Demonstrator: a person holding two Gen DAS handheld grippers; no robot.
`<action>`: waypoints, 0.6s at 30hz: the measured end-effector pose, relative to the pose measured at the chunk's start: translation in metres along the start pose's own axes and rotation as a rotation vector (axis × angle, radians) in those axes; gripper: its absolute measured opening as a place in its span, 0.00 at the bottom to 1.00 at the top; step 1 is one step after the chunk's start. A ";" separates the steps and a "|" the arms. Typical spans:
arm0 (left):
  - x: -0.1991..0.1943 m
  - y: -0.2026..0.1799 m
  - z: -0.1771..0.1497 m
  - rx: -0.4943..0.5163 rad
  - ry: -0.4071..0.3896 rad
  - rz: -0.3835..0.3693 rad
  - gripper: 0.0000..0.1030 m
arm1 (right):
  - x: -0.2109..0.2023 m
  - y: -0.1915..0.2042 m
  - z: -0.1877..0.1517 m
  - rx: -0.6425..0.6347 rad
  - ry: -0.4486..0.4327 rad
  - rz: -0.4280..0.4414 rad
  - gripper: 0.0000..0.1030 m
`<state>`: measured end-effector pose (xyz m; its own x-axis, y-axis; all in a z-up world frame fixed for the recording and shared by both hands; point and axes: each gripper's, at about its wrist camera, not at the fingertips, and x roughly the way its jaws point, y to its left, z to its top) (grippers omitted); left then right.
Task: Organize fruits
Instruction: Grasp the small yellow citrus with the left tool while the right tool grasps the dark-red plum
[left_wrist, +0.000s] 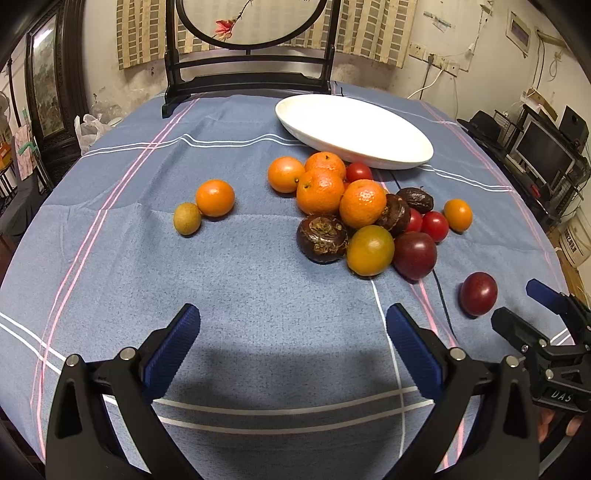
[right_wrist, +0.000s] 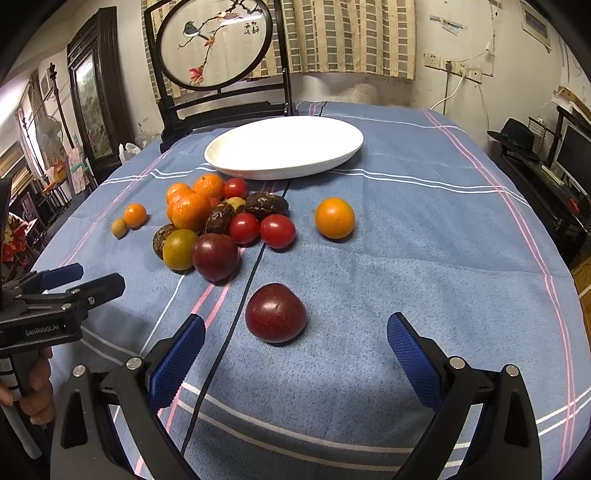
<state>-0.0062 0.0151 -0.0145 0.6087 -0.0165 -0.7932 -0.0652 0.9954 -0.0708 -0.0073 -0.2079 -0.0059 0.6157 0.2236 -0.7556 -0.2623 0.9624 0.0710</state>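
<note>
My right gripper hung just above the blue tablecloth, spread wide and carrying nothing, with the lone dark-red plum lying just ahead of it, between the lines of its two fingers. My left gripper was equally wide and empty, over bare cloth toward the table's near edge, well short of the fruit heap. The white oval plate sat empty toward the far edge, the heap just on its near side.

The plum looked round and smooth, so I judged it could roll if one pad met it before the other, or squirt out forward if I closed off its widest part. A thin black cable ran across the cloth just beside the plum on its left; my left-hand finger could snag or pinch it. The heap was loosely stacked, mandarins resting on darker fruit, and a nudge might send cherry tomatoes rolling toward the table's edge. The stray orange fruit sat alone toward the right edge. Squeezing hard could bruise soft skin.
</note>
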 end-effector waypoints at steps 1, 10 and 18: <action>0.000 0.001 0.000 0.003 -0.001 0.002 0.96 | 0.001 0.001 0.000 -0.011 0.006 -0.003 0.97; 0.007 0.037 -0.005 -0.011 0.012 0.043 0.96 | 0.021 0.004 0.006 -0.068 0.075 -0.012 0.96; 0.019 0.067 0.016 -0.005 0.029 0.075 0.96 | 0.043 0.021 0.013 -0.160 0.156 0.025 0.49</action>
<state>0.0134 0.0826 -0.0248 0.5789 0.0554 -0.8135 -0.1137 0.9934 -0.0132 0.0234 -0.1761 -0.0290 0.4883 0.2088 -0.8473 -0.3987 0.9171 -0.0038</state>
